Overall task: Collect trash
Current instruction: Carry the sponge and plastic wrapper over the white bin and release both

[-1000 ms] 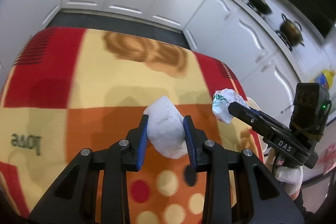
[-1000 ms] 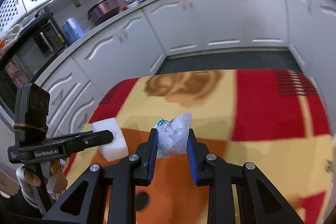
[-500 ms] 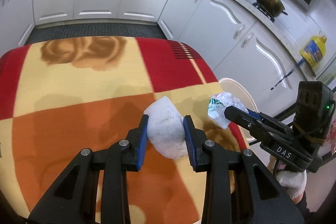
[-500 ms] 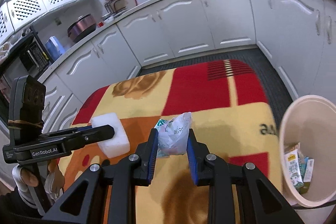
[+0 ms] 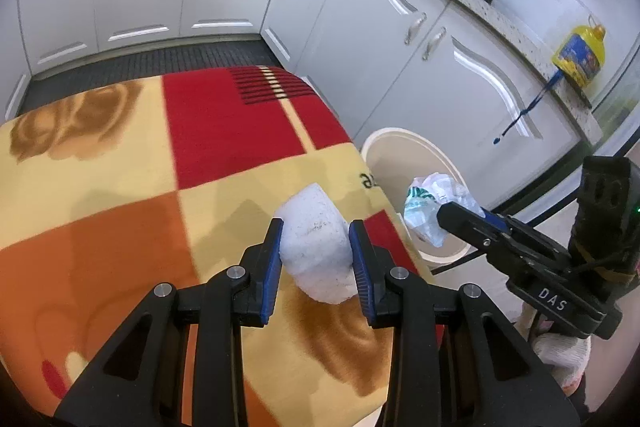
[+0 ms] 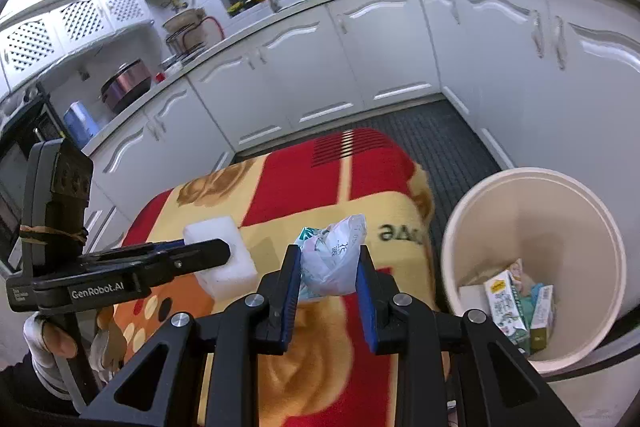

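Left gripper [image 5: 316, 259] clamps foam block [image 5: 314, 251] mid-body: light, stiff, crumbly. Right gripper [image 6: 329, 281] pinches crumpled plastic bag [image 6: 332, 259]: soft, slippery, probably near-weightless. Bin [image 6: 600, 227] just beside.

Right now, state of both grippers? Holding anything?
Left gripper: closed on the foam block.
Right gripper: closed on the crumpled bag.

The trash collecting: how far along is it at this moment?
Done: cartons already lie in the bin. In hand: the left claw grips a white foam block, and the right claw grips a crumpled plastic bag. Left: dropping both into the bin.
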